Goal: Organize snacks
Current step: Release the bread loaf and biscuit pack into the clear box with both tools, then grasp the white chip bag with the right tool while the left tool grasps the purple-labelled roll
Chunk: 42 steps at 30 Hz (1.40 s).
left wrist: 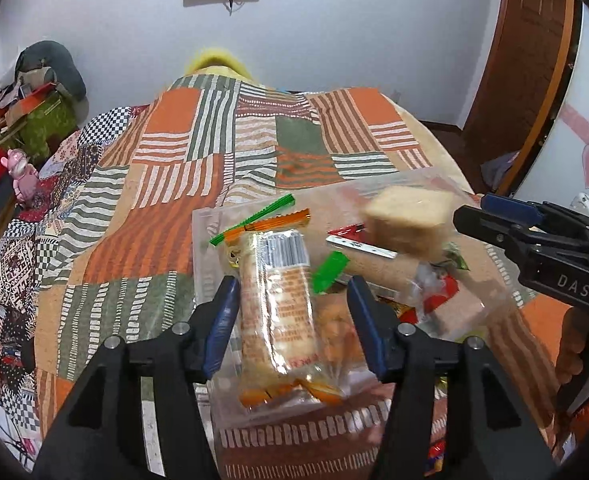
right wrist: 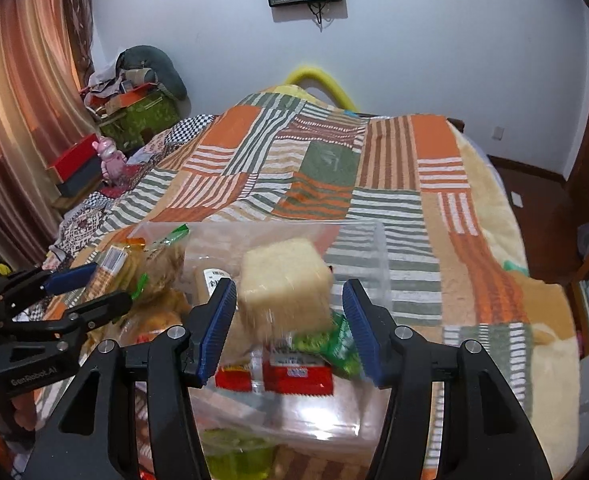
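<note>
A clear plastic box (left wrist: 202,240) sits on the patchwork bedspread and holds several wrapped snacks. My left gripper (left wrist: 292,320) is open; a long orange-ended cracker pack (left wrist: 278,300) lies between its blue pads, over the box. My right gripper (right wrist: 288,328) is open; a pale square cake in clear wrap (right wrist: 284,284) appears blurred between its pads, above the box (right wrist: 378,248). The cake (left wrist: 408,220) also shows in the left wrist view, just left of the right gripper (left wrist: 490,220). A red pack (right wrist: 290,376) and a green pack (right wrist: 334,344) lie under it.
The patchwork bedspread (right wrist: 334,168) stretches away to the white wall. Boxes, a pink toy (right wrist: 112,158) and clutter stand at the bed's left side by the curtain. A wooden door (left wrist: 522,60) is at the right. A yellow-green item (right wrist: 238,456) lies at the near edge.
</note>
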Each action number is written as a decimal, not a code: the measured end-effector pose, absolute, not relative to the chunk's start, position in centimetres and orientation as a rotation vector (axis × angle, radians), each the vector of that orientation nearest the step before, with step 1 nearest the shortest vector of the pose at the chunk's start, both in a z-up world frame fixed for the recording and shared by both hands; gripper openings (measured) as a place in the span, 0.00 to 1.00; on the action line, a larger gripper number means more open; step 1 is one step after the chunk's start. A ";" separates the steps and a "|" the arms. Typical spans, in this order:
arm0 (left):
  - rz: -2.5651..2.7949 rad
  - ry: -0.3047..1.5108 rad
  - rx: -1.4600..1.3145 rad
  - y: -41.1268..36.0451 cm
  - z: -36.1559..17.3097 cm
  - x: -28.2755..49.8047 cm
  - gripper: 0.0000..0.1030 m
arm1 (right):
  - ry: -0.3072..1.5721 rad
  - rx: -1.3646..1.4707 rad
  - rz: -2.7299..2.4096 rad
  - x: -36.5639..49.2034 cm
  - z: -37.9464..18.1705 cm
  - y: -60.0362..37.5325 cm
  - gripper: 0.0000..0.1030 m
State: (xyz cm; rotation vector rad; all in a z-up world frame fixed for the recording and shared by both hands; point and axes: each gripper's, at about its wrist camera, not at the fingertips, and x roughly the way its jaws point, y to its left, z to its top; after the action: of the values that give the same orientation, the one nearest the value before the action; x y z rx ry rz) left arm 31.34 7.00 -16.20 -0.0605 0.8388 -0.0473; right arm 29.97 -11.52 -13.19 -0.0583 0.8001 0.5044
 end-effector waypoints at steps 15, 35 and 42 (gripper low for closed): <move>-0.049 0.791 -0.044 7.1 -12.3 22.0 0.71 | 0.760 -0.065 0.519 21.7 -9.7 -15.0 0.60; -0.075 1.035 -0.092 6.0 -22.7 13.7 0.74 | 0.976 -0.086 0.574 12.5 -17.0 -14.5 0.65; -0.070 1.043 -0.138 7.2 -23.9 12.9 0.63 | 0.997 -0.090 0.570 12.3 -18.5 -14.3 0.62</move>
State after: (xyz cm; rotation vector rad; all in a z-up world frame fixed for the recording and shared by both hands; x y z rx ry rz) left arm 12.88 7.23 -23.86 -0.1380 1.0428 -0.0704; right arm 12.30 -14.25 -18.51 -0.0898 0.9970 0.5696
